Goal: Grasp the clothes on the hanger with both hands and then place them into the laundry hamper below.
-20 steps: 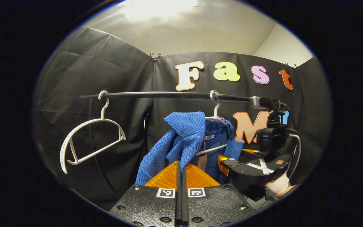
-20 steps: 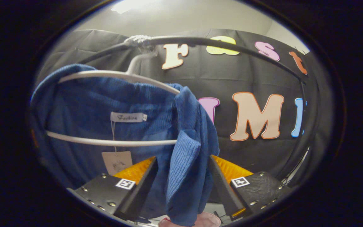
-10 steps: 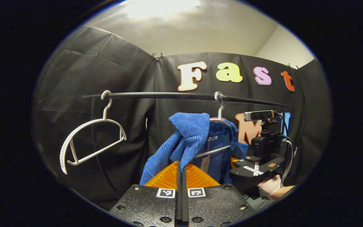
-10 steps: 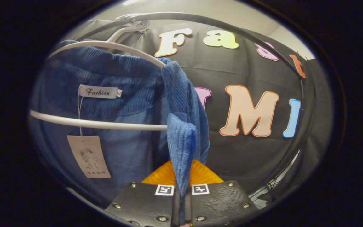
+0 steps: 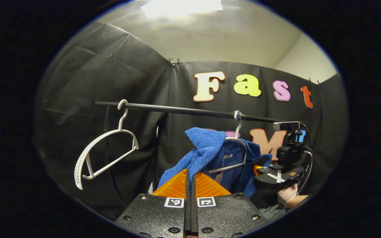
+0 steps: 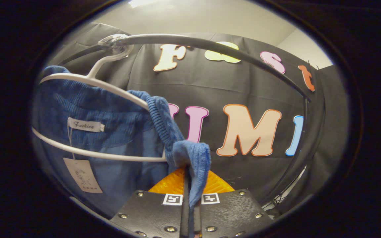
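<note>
Two white plastic hangers hang from one black rail (image 5: 184, 110). The empty hanger (image 5: 106, 153) sits near the rail's left end in the left gripper view, tilted, well apart from the second hanger (image 5: 235, 150), which carries the single garment — a blue corduroy shirt (image 5: 207, 150). Two tags show inside the shirt in the right gripper view: a sewn neck label (image 6: 85, 125) and a paper swing tag (image 6: 82, 175) hanging below it on a thread.

The left gripper (image 5: 190, 175) has its fingers pressed together with the shirt's left shoulder fabric running down to their tips; the fabric seems pinched there, though the exact contact is hard to make out. The right gripper (image 6: 188, 180) is clamped on a bunched fold of the shirt's other shoulder edge, the cloth draped over and between its closed fingers. In the left gripper view that right gripper (image 5: 276, 175) appears farther off, just right of the shirt, with part of the hand (image 5: 288, 198) holding it.

The shirt hangs askew on its hanger (image 6: 91, 82) — the near shoulder is pulled off the hanger's end (image 6: 144, 102) toward the right gripper. The shirt's lower part is cut off at the view's edge, and the hanger's hook (image 6: 112, 49) is blurred where it wraps the rail (image 6: 230, 54).
</note>
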A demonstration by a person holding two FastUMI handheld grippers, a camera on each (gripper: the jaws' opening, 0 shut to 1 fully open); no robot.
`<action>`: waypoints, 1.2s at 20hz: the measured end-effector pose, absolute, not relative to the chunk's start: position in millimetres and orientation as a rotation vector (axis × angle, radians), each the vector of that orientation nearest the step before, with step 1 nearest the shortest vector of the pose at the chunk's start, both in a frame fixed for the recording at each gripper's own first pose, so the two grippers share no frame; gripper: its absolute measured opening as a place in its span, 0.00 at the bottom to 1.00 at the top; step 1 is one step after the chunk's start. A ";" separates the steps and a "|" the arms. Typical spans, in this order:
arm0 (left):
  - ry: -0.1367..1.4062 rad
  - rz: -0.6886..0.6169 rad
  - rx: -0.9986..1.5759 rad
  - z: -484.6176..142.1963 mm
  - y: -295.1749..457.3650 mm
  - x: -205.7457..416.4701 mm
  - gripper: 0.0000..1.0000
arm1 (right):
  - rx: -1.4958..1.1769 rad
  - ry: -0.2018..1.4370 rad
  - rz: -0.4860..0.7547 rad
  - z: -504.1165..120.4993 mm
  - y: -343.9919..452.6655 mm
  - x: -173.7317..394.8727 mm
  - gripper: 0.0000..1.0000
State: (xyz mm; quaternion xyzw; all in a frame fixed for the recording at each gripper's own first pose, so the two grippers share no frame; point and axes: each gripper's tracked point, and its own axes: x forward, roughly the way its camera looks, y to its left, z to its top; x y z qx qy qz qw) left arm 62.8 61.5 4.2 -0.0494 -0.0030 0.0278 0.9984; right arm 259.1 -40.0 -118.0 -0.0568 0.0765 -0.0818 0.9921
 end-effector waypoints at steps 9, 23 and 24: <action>-0.055 0.160 -0.061 28.1 108.8 64.7 0.00 | -0.129 0.117 -0.170 -94.8 -61.3 268.8 0.06; -0.002 0.318 0.080 -5.1 178.5 108.3 0.00 | -0.160 0.121 -0.161 -95.0 -75.4 266.7 0.06; 0.008 0.322 0.060 -10.9 180.0 109.9 0.00 | -0.160 0.119 -0.157 -94.7 -75.5 266.0 0.06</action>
